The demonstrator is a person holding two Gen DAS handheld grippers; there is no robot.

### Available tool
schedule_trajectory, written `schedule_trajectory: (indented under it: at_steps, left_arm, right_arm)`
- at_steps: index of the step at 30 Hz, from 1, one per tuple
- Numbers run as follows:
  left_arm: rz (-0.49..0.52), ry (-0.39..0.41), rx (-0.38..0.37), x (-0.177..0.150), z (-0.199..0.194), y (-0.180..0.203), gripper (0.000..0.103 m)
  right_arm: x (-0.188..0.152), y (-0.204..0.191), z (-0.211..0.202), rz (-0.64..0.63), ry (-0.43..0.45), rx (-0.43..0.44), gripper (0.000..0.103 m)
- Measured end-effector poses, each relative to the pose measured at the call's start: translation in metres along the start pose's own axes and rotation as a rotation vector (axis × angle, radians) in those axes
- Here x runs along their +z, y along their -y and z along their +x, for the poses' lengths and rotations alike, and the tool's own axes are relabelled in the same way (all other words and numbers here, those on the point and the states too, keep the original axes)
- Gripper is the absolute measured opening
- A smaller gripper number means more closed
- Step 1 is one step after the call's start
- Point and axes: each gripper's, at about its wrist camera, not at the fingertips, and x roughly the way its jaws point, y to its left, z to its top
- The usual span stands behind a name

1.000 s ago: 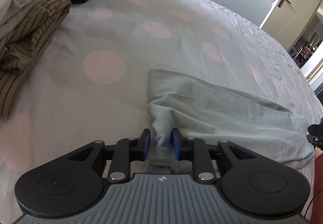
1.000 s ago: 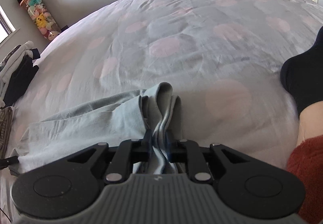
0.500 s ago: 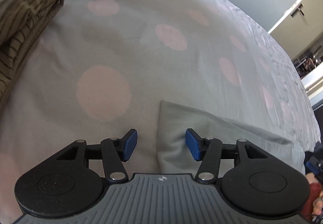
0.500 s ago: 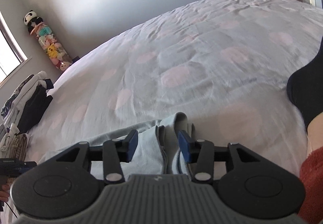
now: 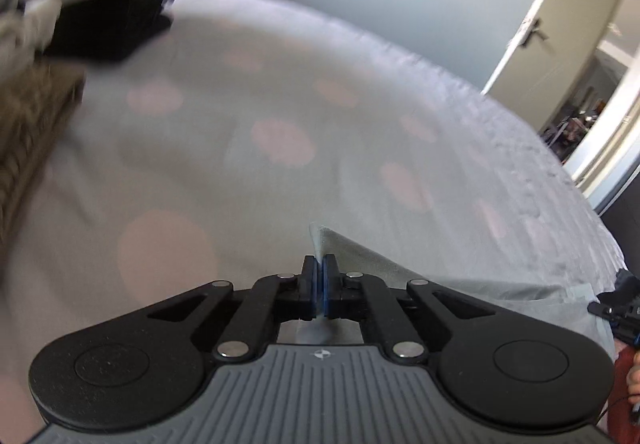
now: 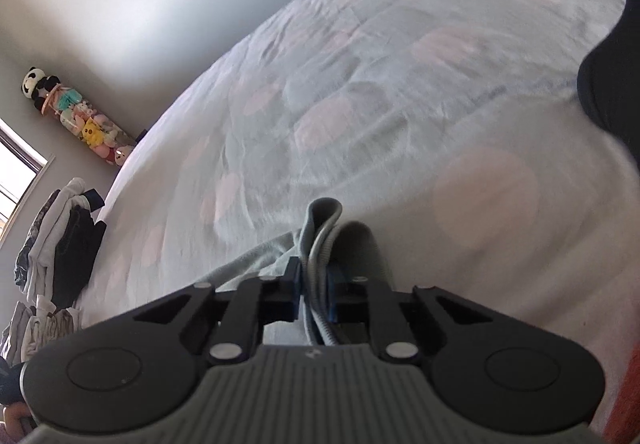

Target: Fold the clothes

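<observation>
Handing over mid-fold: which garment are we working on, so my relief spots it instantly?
On the polka-dot bedspread, near its front edge, lies the pale grey-green garment, pinched by both tongs. Unlike the dark and striped clothes piled at the far left, it lies alone.

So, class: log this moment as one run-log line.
step: fold | left claw: shut on garment | right claw: shut on garment | surface: bed

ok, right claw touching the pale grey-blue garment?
Touching. Right wrist view: right claw is shut on the pale grey-blue garment, folded edge pinched between both blue pads.
</observation>
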Motion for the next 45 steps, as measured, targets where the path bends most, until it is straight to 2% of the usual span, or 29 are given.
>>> schedule_trajectory:
  at_steps: [2, 4, 6, 10, 11, 13, 16, 21, 24, 27, 30, 32, 36, 39, 42, 45]
  left_arm:
    - [0.079, 0.047, 0.02, 0.002, -0.009, 0.009, 0.003]
    - [0.123, 0.028, 0.052, 0.0, -0.001, 0.012, 0.003]
    - [0.115, -0.011, 0.07, -0.003, 0.01, 0.01, 0.003]
    - [0.112, -0.064, 0.133, -0.011, 0.023, 0.006, 0.01]
    - [0.108, -0.064, 0.153, -0.012, 0.021, 0.006, 0.01]
    - [0.088, -0.047, 0.175, -0.012, 0.011, 0.006, 0.012]
    - [0.066, -0.002, 0.183, -0.017, -0.016, 0.009, 0.018]
    - [0.094, 0.033, 0.172, -0.034, -0.049, 0.023, 0.018]
    - [0.128, 0.046, 0.167, -0.049, -0.061, 0.031, 0.017]
    - [0.158, 0.038, 0.16, -0.062, -0.068, 0.035, 0.014]
    - [0.164, 0.007, 0.153, -0.075, -0.069, 0.034, 0.011]
    - [0.166, -0.032, 0.171, -0.082, -0.064, 0.032, 0.011]
    - [0.151, -0.083, 0.187, -0.092, -0.058, 0.026, 0.011]
    - [0.134, -0.116, 0.181, -0.098, -0.056, 0.021, 0.012]
    - [0.115, -0.114, 0.172, -0.1, -0.058, 0.018, 0.012]
    - [0.102, -0.071, 0.168, -0.099, -0.066, 0.019, 0.013]
  right_arm:
    - [0.0, -0.007, -0.003, -0.046, 0.036, -0.014, 0.011]
    - [0.0, -0.014, -0.007, -0.091, 0.072, -0.028, 0.011]
    - [0.0, -0.018, -0.008, -0.123, 0.093, -0.042, 0.011]
    - [-0.002, -0.012, 0.002, -0.126, 0.057, -0.064, 0.012]
    - [-0.001, -0.011, 0.003, -0.125, 0.052, -0.067, 0.016]
    - [-0.001, -0.01, 0.0, -0.112, 0.058, -0.083, 0.029]
    - [-0.004, -0.014, -0.017, -0.109, 0.111, -0.106, 0.029]
    - [-0.025, -0.044, -0.051, -0.233, 0.161, -0.037, 0.029]
    - [-0.043, -0.064, -0.058, -0.339, 0.141, -0.01, 0.024]
    - [-0.058, -0.074, -0.055, -0.405, 0.102, -0.03, 0.02]
    - [-0.067, -0.069, -0.048, -0.397, 0.049, -0.091, 0.019]
    - [-0.07, -0.06, -0.041, -0.387, 0.011, -0.135, 0.013]
    - [-0.076, -0.05, -0.033, -0.378, -0.03, -0.159, 0.009]
    - [-0.083, -0.051, -0.034, -0.393, -0.025, -0.167, 0.009]
    - [-0.085, -0.05, -0.035, -0.387, -0.023, -0.168, 0.009]
    - [-0.085, -0.05, -0.042, -0.363, -0.006, -0.154, 0.01]
